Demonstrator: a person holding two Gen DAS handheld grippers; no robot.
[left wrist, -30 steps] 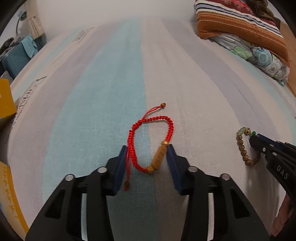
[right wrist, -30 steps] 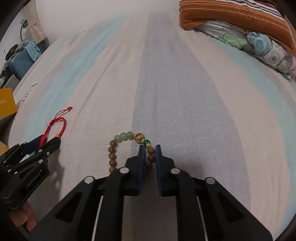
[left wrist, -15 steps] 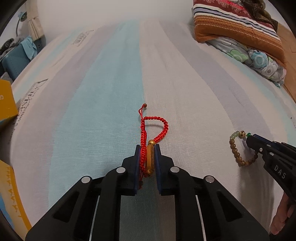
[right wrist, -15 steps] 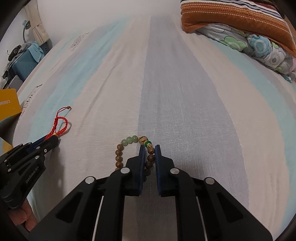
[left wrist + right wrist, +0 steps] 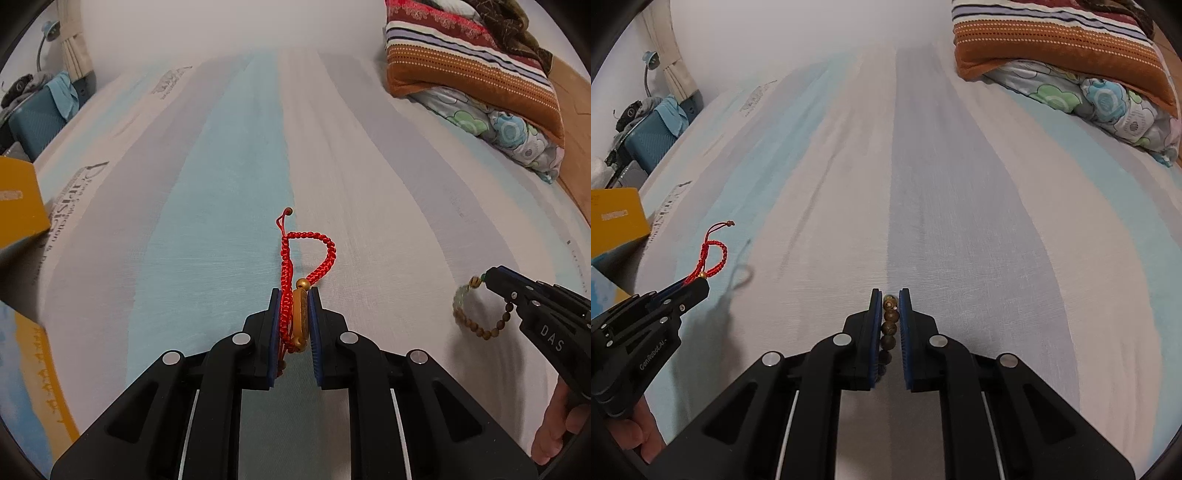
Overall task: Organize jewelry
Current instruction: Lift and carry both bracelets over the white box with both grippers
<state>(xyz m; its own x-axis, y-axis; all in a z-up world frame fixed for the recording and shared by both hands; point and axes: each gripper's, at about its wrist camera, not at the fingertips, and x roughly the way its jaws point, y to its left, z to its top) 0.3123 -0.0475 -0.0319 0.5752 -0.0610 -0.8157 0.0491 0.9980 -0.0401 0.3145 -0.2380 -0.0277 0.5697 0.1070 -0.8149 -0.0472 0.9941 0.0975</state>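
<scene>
My left gripper (image 5: 294, 295) is shut on a red braided cord bracelet (image 5: 325, 245) with a gold tube bead, and holds it lifted off the striped bedsheet (image 5: 221, 206). Its loop sticks out ahead of the fingertips. My right gripper (image 5: 889, 295) is shut on a brown wooden bead bracelet (image 5: 889, 316), also raised; only a few beads show between the pads. In the left wrist view the bead bracelet (image 5: 480, 330) hangs from the right gripper (image 5: 493, 275). In the right wrist view the red bracelet (image 5: 714, 254) sticks out of the left gripper (image 5: 698, 286).
Folded striped and floral bedding (image 5: 480, 74) lies at the far right of the bed. A yellow box (image 5: 18, 199) stands off the bed's left edge, and a yellow and blue box (image 5: 33, 387) is nearer at the left. A teal case (image 5: 653, 140) stands beyond.
My left gripper closed on the red bracelet and lifted it. My right gripper, shut on the bead bracelet throughout, has raised it off the sheet, so it now hangs.
</scene>
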